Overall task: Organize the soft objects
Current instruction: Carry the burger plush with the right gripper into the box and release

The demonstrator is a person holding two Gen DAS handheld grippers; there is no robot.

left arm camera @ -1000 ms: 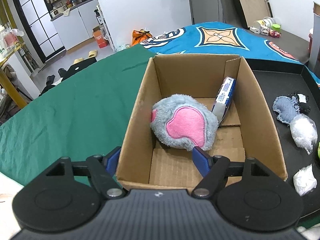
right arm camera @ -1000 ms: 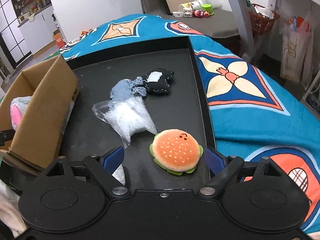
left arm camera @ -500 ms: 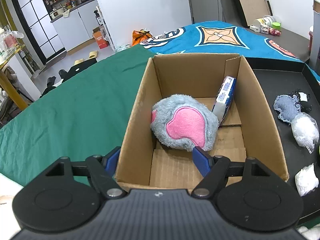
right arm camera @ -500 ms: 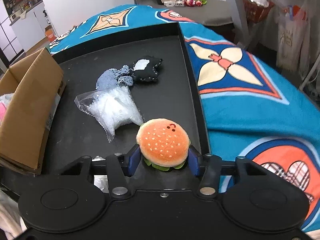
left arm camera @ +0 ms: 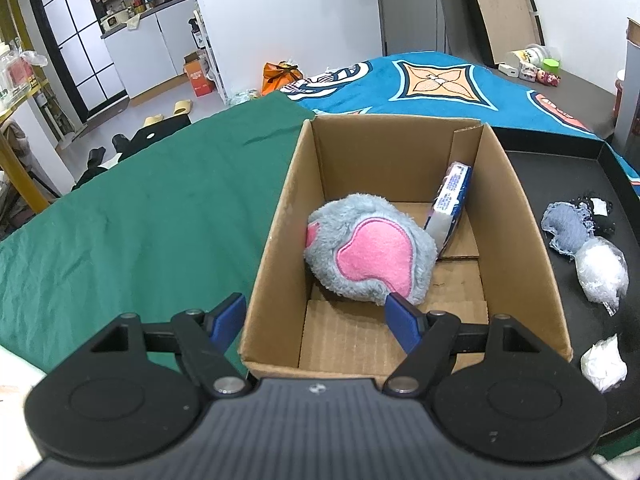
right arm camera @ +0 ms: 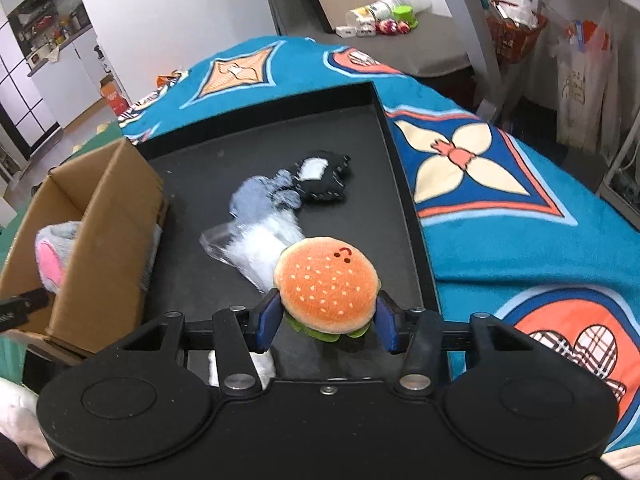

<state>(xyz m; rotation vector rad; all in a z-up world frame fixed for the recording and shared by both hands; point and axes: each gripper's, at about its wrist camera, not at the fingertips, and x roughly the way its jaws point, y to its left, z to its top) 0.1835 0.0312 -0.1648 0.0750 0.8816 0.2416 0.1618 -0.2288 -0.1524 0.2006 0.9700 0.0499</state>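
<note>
While the right gripper clamps the burger plush, its underside stays hidden.

A: What does the right gripper have?
B: The burger plush, pinched between both blue pads.
A: And behind it?
B: A clear bag, grey cloth and black pouch on the black tray; cardboard box left.

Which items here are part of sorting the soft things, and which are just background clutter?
Part of the job: burger plush clamped in the right gripper; cardboard box; grey-pink plush inside it; bagged white stuffing; blue-grey fabric piece; black tray.

Lying about: bottles; slippers; orange bag.
</note>
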